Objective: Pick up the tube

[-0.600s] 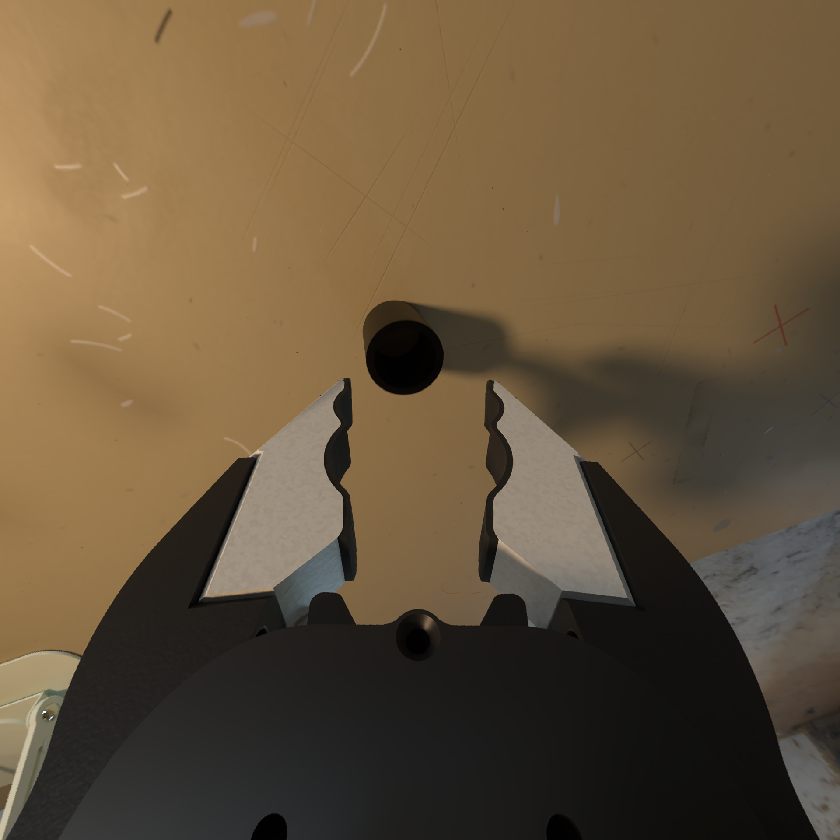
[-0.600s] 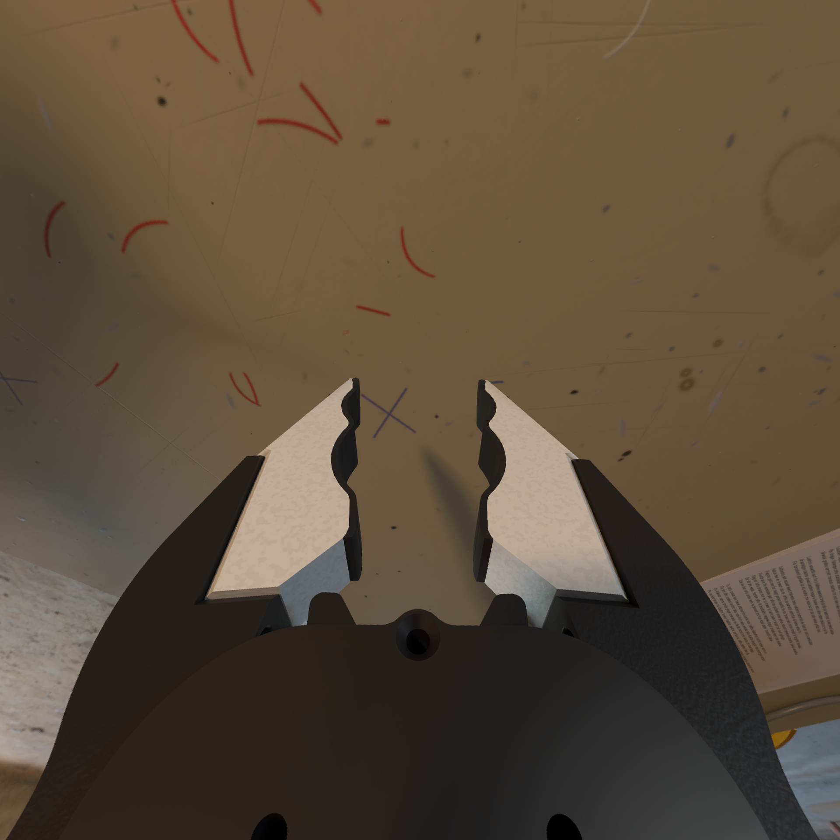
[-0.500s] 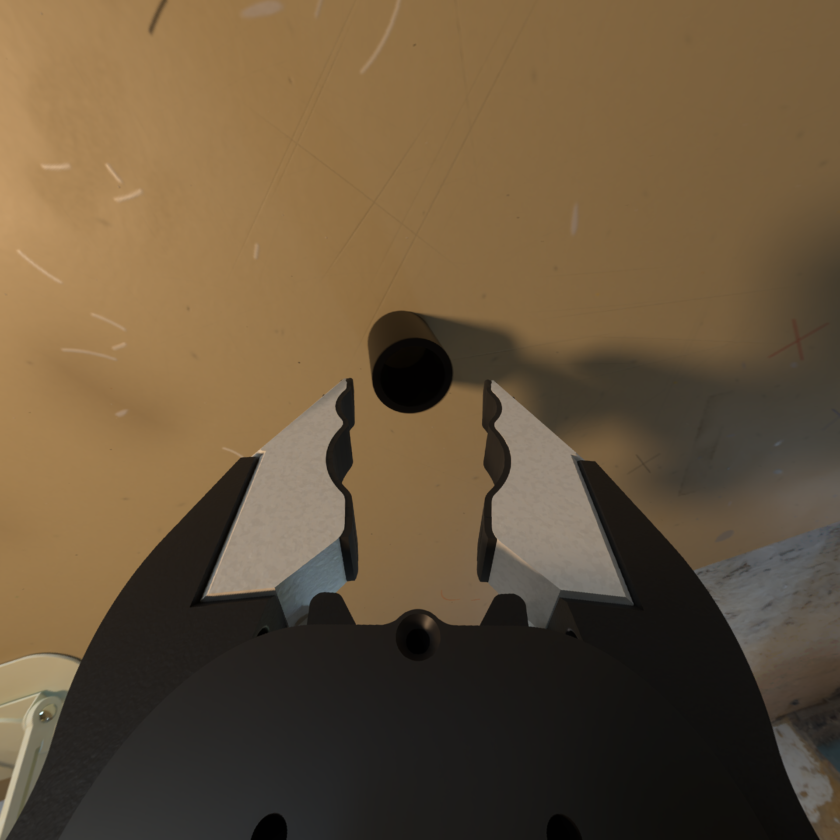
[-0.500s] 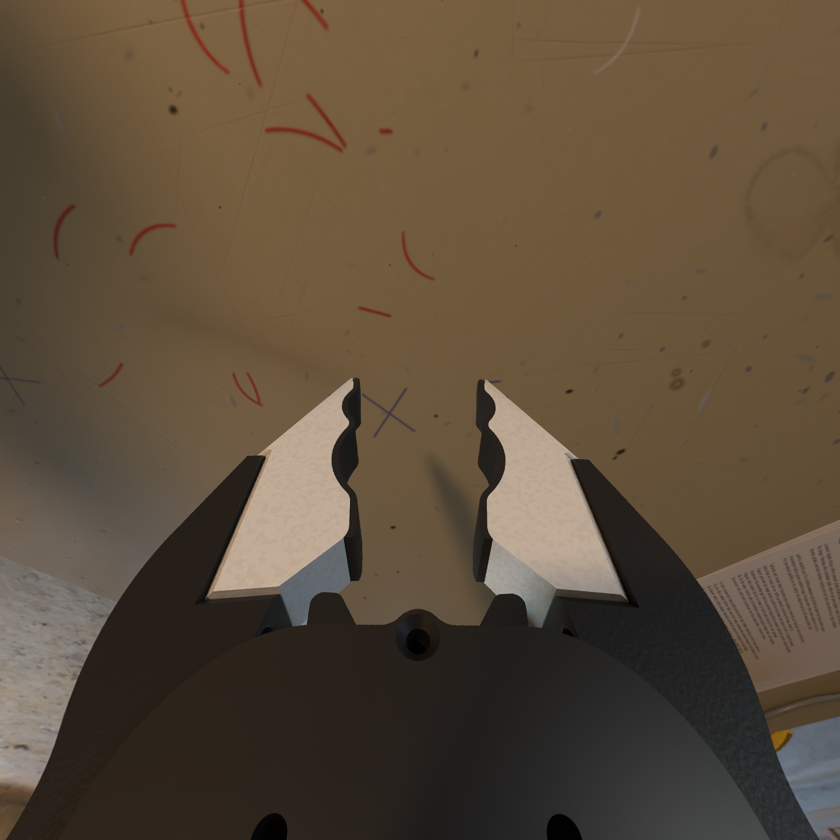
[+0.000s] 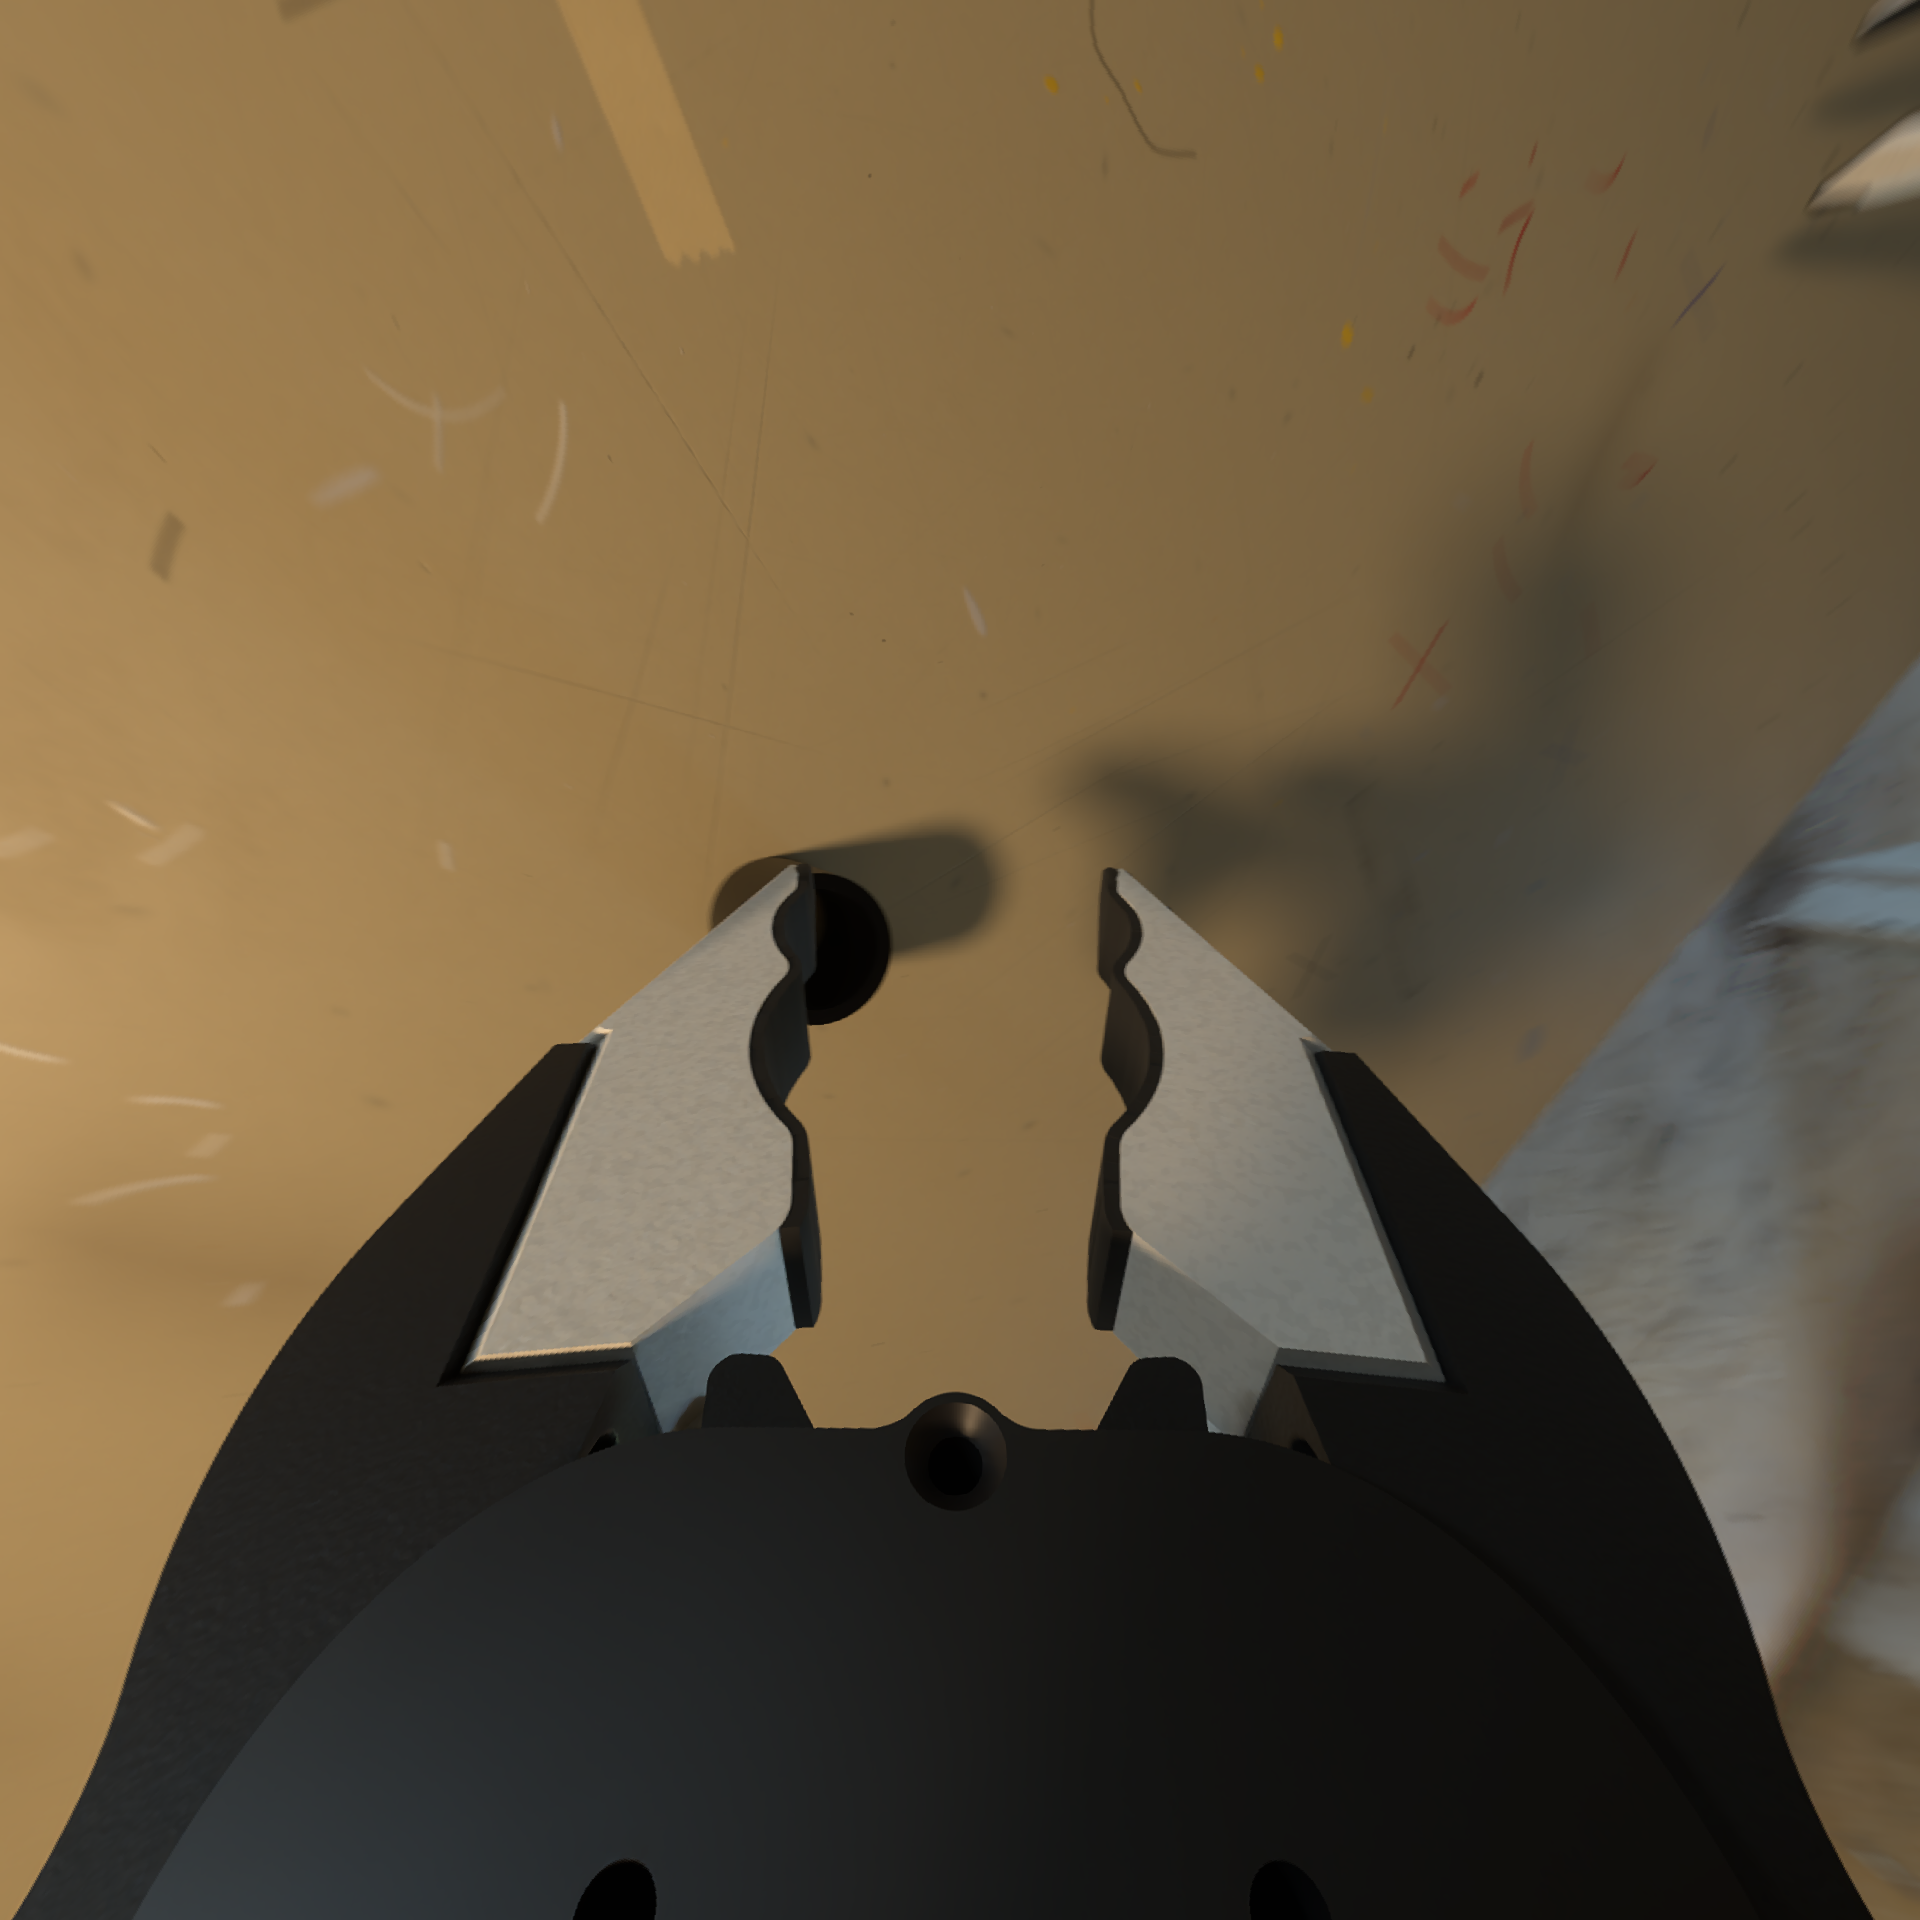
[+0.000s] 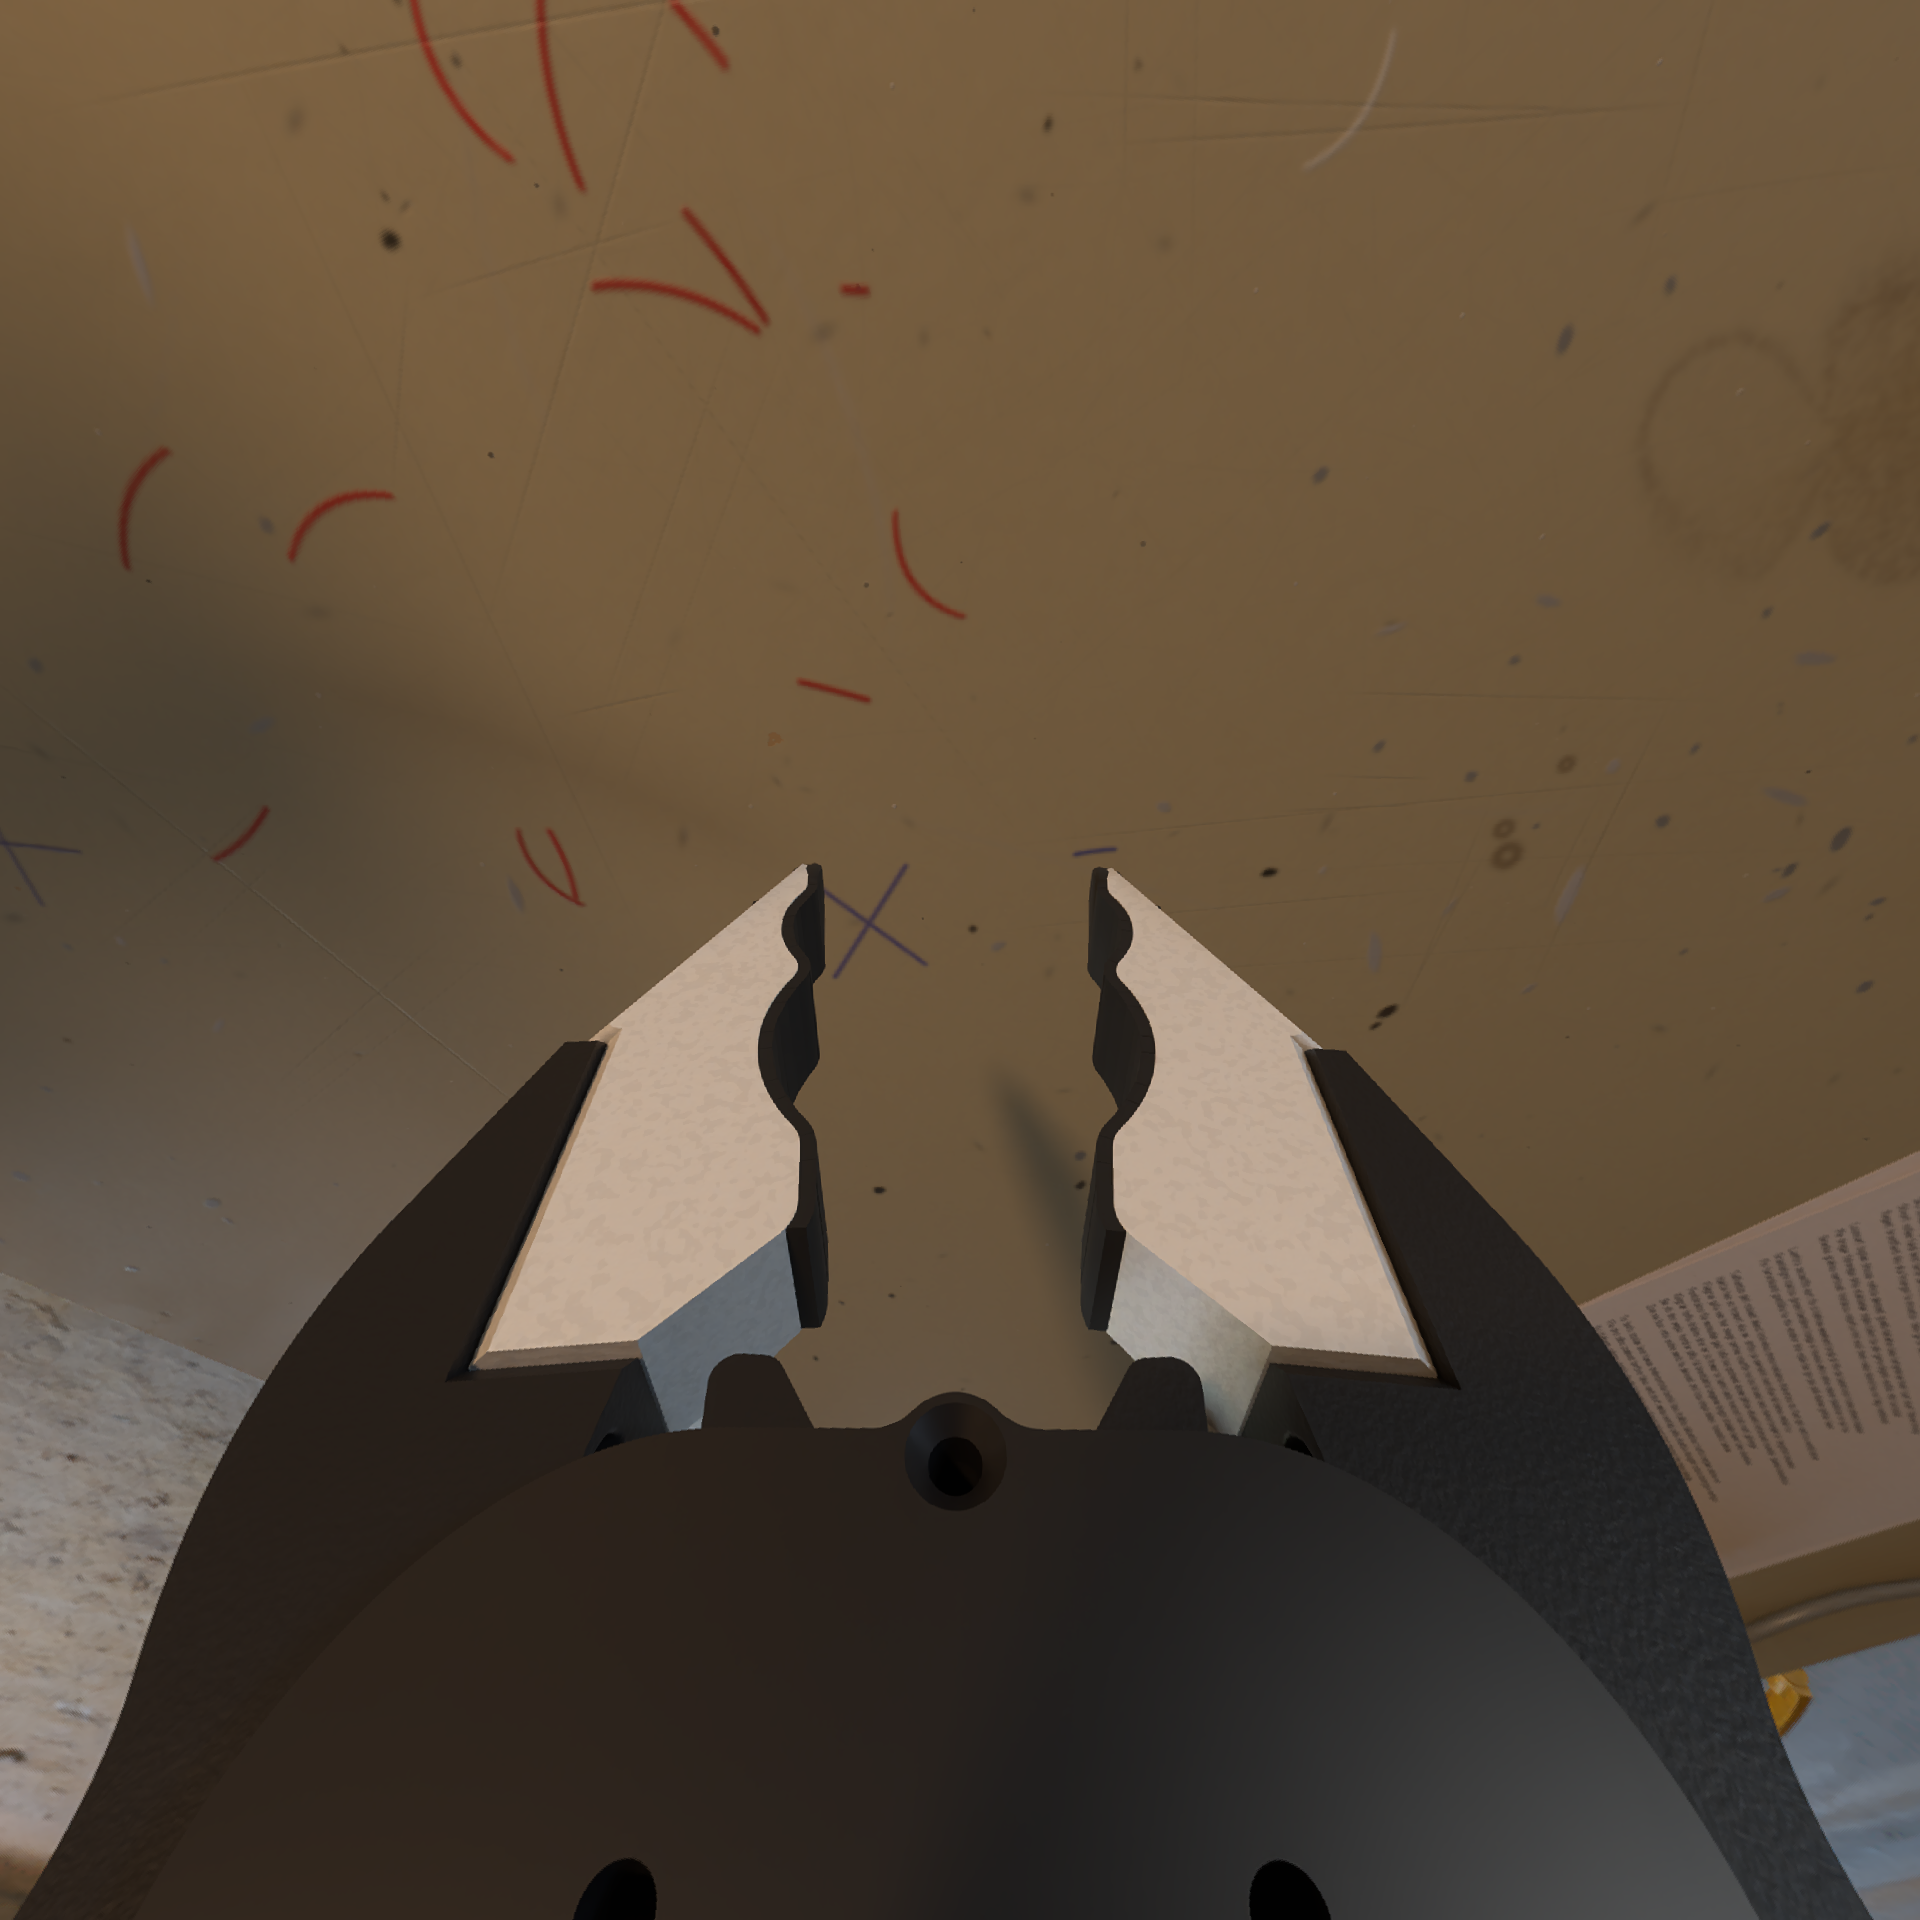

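Tube (image 5: pixel 847 961) sits partly behind the left gripper's (image 5: pixel 954 883) left fingertip, jaws spread, gripping nothing.

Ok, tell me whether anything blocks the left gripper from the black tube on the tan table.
Nothing visible does. The short black tube lies on the scratched tan table, partly behind the left finger of the open left gripper, off-centre in the gap. No other object lies between them.

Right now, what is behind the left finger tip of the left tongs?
Behind that fingertip stands the dark tube on the tan table. Its open end shows in the gap of the left tongs; the finger covers its left part.
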You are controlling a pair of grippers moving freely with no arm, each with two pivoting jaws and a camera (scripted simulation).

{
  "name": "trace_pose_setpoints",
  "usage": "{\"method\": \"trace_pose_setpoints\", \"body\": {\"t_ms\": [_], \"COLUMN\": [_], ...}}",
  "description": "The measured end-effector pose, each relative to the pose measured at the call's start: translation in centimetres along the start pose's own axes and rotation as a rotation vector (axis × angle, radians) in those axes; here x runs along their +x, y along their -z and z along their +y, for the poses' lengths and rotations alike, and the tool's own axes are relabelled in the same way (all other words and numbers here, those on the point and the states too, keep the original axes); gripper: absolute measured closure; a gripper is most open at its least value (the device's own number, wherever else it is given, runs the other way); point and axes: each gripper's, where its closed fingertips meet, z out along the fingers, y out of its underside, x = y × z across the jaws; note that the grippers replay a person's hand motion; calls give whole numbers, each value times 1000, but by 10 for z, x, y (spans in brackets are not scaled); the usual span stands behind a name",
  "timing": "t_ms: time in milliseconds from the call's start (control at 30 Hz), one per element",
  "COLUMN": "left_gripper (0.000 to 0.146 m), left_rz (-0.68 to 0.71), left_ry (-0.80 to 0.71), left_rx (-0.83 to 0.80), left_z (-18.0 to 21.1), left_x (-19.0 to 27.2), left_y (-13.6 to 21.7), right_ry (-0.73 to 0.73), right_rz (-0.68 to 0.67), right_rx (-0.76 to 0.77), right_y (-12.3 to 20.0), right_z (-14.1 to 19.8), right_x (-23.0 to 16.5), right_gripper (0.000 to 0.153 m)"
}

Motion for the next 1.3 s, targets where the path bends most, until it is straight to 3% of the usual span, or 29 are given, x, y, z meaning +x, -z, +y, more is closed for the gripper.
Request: {"method": "trace_pose_setpoints", "body": {"t_ms": [100,267,500,900,1000,1133,1300], "left_gripper": [81,75,79,77,82,101,101], "left_rz": [-92,-83,-251,-294,-280,-266,-336], "left_ry": [-198,-473,-690,-684,-673,-665,-665], "left_rx": [17,71,-178,-309,-319,-329,-353], "left_z": [-1,1,36,50,51,52,53], "left_x": [0,7,-27,-47,-48,-48,-55], "left_y": [10,10,-16,-45,-51,-53,-47], "right_ry": [4,1,6,9,8,12,6], "right_rz": [23,26,46,66,86,107,150], "right_rx": [-8,-24,-41,-41,-24,2,42], "right_y": [0,-6,-10,-8,-2,7,22], "right_z": [-2,-1,-5,-3,-3,-3,-1], "right_x": [4,4,4,7,9,9,12], "right_gripper": [102,102,102,102,103,103,102]}}
